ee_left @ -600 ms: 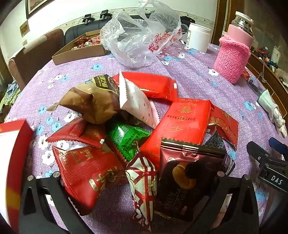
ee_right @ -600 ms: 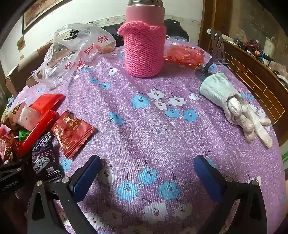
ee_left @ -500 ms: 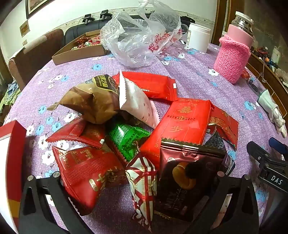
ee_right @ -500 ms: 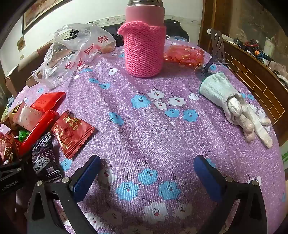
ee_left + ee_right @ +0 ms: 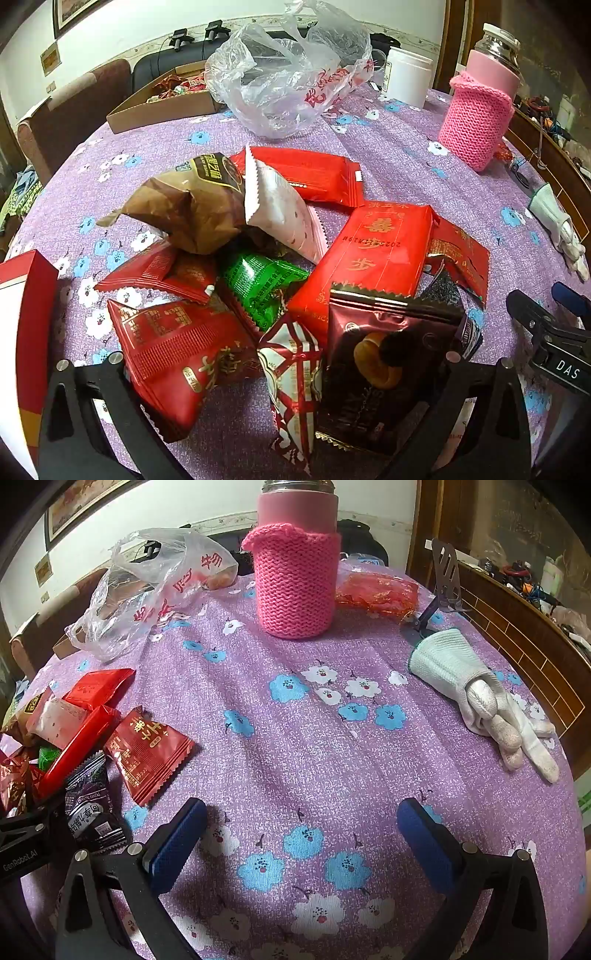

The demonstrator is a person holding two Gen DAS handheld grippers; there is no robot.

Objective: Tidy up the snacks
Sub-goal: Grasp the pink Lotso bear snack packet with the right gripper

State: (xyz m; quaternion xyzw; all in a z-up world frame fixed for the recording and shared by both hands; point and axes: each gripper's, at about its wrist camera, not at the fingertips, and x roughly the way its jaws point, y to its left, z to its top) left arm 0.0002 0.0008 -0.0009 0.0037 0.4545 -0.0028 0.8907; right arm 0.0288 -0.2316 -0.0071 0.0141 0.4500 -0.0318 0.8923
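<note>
The left gripper (image 5: 280, 373) is hovering low over the snack pile (image 5: 280, 258) on the purple flowered counter (image 5: 332, 746), its jaws standing wide apart around a dark maroon packet (image 5: 373, 373), a red-and-white wrapped packet (image 5: 295, 384) and a red packet (image 5: 177, 350); I cannot tell whether the fingers are touching them. The right gripper (image 5: 301, 843) is resting just beside the pile, jaws spread wide over bare cloth, gripping nothing. A black-purple packet (image 5: 90, 808) is lying near its left finger.
</note>
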